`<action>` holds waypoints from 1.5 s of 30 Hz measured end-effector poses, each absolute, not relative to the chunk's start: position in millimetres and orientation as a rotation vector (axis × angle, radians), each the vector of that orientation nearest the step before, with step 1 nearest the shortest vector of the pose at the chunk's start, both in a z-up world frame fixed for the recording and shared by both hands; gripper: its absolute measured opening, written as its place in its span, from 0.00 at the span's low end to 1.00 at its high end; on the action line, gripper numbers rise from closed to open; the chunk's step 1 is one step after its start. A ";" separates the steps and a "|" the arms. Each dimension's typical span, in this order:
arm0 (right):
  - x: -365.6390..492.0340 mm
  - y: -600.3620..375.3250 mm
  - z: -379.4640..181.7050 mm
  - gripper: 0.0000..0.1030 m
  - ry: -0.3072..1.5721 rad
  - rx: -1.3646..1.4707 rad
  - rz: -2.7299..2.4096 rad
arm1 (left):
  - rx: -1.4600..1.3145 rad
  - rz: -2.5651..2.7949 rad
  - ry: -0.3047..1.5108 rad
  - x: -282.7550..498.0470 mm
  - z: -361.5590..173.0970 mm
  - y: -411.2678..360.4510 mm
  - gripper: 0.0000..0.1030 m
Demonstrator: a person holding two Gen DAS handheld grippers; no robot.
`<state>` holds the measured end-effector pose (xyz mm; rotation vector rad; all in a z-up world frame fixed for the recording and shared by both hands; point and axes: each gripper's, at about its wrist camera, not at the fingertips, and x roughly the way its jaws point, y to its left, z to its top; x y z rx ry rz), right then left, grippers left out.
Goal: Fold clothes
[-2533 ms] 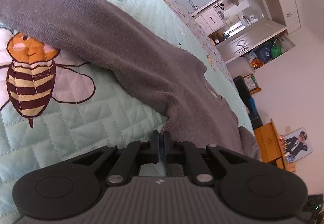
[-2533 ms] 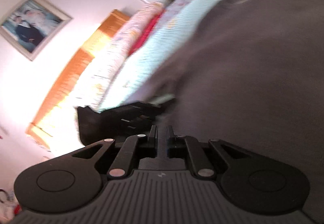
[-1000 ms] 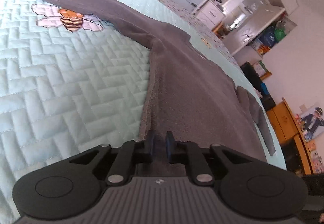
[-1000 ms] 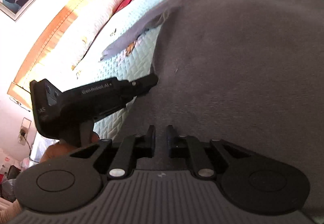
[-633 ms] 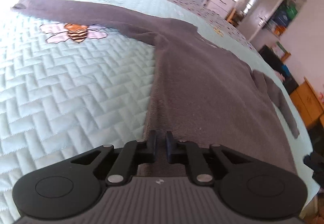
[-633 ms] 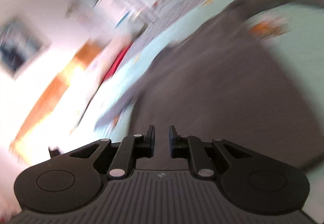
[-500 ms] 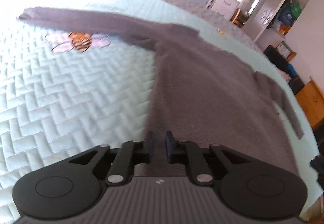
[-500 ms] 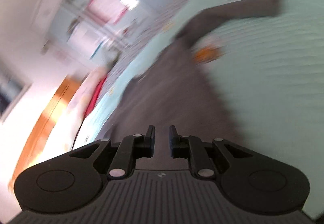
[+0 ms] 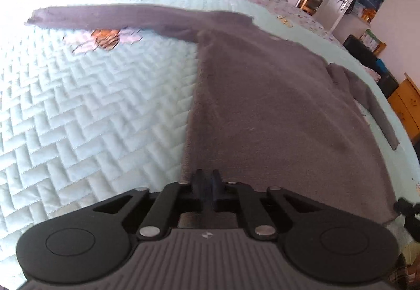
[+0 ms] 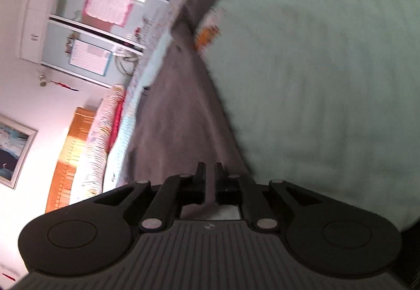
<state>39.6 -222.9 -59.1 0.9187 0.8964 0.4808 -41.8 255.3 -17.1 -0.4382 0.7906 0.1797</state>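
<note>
1. Jaws on both tools have just been closing: the left gripper (image 9: 207, 180) is pressed together on the hem of the grey sweater (image 9: 275, 96) near its left corner, and the right gripper (image 10: 208, 172) pinches the hem near the opposite corner.
2. With both hem corners held, the fold can likely begin by carrying the hem toward the collar.
3. Sweater lies spread flat on the pale green quilt (image 9: 92, 111), sleeves out; a second ago the right gripper was beside the left, over the body.
</note>
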 end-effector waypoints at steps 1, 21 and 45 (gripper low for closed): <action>45.2 -222.6 -55.8 0.08 0.881 0.916 0.496 | -0.450 0.165 0.767 -40.5 -15.3 251.5 0.08; 97.3 -194.3 -27.0 0.06 0.861 0.841 0.602 | -0.518 -0.054 0.733 12.8 -5.9 186.5 0.18; 75.3 -135.2 0.9 0.31 0.902 0.472 0.793 | -0.683 -0.064 0.775 -43.7 -9.1 191.4 0.25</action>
